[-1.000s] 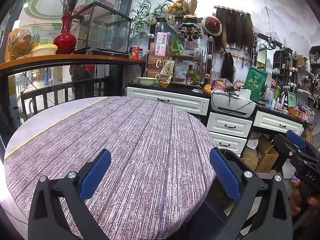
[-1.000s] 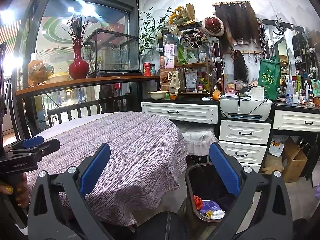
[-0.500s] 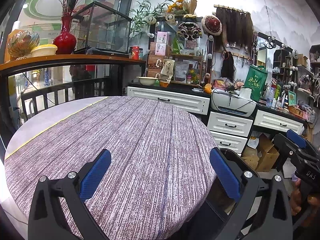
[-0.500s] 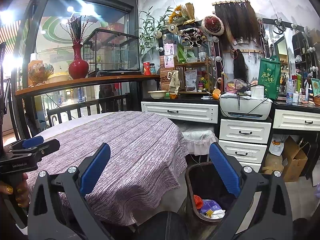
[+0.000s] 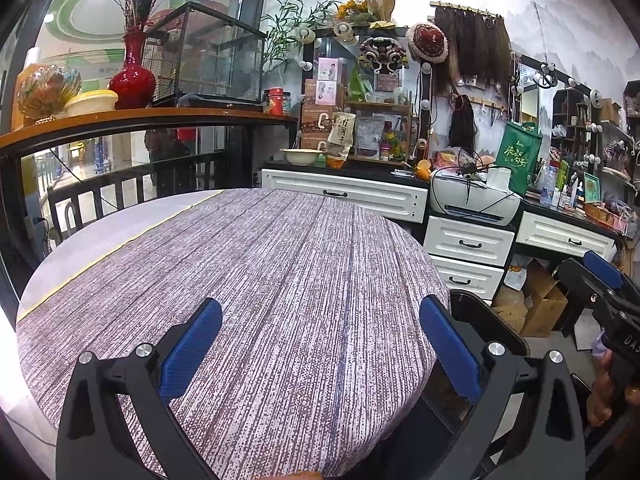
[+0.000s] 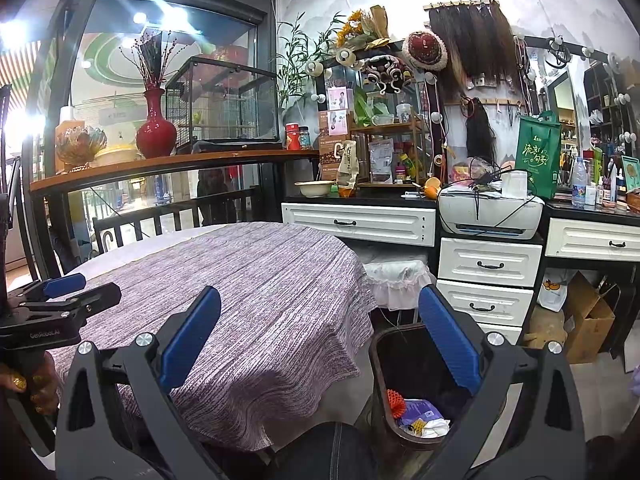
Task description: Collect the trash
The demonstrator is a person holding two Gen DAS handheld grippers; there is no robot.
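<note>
The trash is a small heap in the bottom of the black bin: an orange ridged piece, purple-blue paper, a yellow scrap and crumpled white tissue. The bin stands on the floor just beside the round tabletop, which is covered with a purple-and-white streaked cloth. The left tongs are spread wide over the cloth, holding nothing. The right tongs are likewise spread and empty, above the bin's rim. Compared with a second ago, almost nothing has changed: both tongs are in nearly the same place.
</note>
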